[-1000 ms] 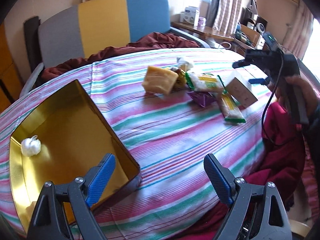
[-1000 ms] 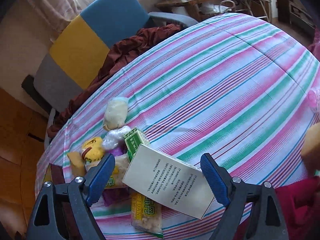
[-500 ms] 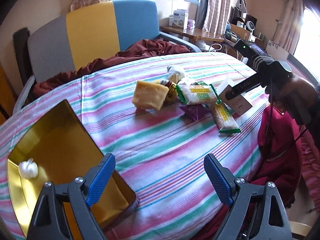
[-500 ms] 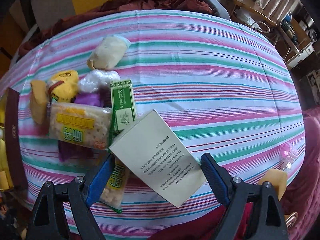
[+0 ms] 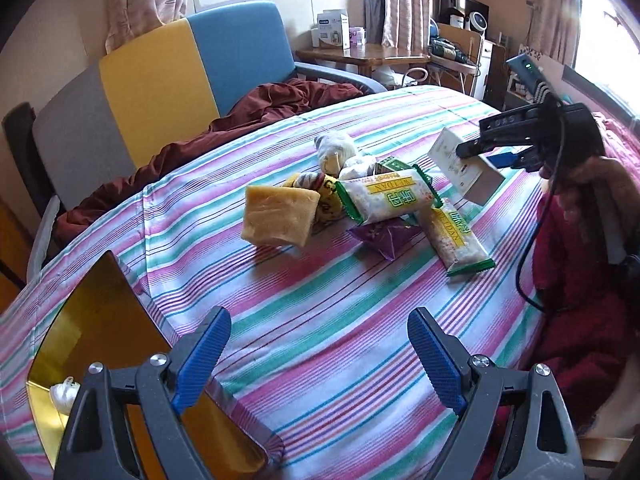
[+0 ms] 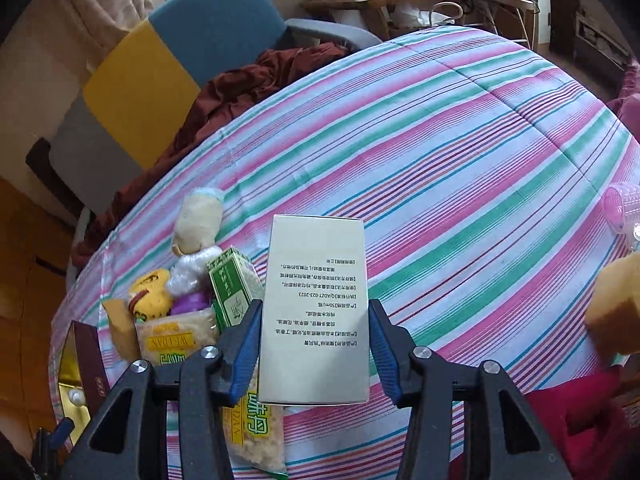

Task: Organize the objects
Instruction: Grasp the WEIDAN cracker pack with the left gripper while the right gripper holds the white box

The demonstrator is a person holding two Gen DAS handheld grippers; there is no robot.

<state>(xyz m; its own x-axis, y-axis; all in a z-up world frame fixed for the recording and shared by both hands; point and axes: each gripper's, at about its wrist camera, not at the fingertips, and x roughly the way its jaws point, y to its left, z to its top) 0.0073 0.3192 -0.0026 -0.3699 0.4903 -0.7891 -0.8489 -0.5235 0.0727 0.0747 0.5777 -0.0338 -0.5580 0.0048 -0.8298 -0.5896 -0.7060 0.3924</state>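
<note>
My right gripper (image 6: 315,308) is closing on a white printed box (image 6: 316,312); both blue pads press its long sides. In the left wrist view the white box (image 5: 464,172) hangs tilted above the striped cloth, held by the right gripper (image 5: 480,152). Beside it lies a pile: a yellow block (image 5: 280,216), two green-edged snack packets (image 5: 384,196), a purple packet (image 5: 380,236) and a small green box (image 6: 234,292). My left gripper (image 5: 318,314) stands open over bare cloth. The gold tin (image 5: 88,320), at its left, holds a white ball (image 5: 62,394).
A chair with a grey, yellow and blue back (image 5: 160,80) carries a maroon cloth (image 5: 260,104) behind the table. A wooden desk (image 5: 360,52) stands further back. A pink roller (image 6: 624,208) and an orange lump (image 6: 616,316) sit at the table's right edge.
The right jaws have come together on the white box, which now sits straight between them and is off the cloth. The left gripper has drifted right, so less of the tin shows.
</note>
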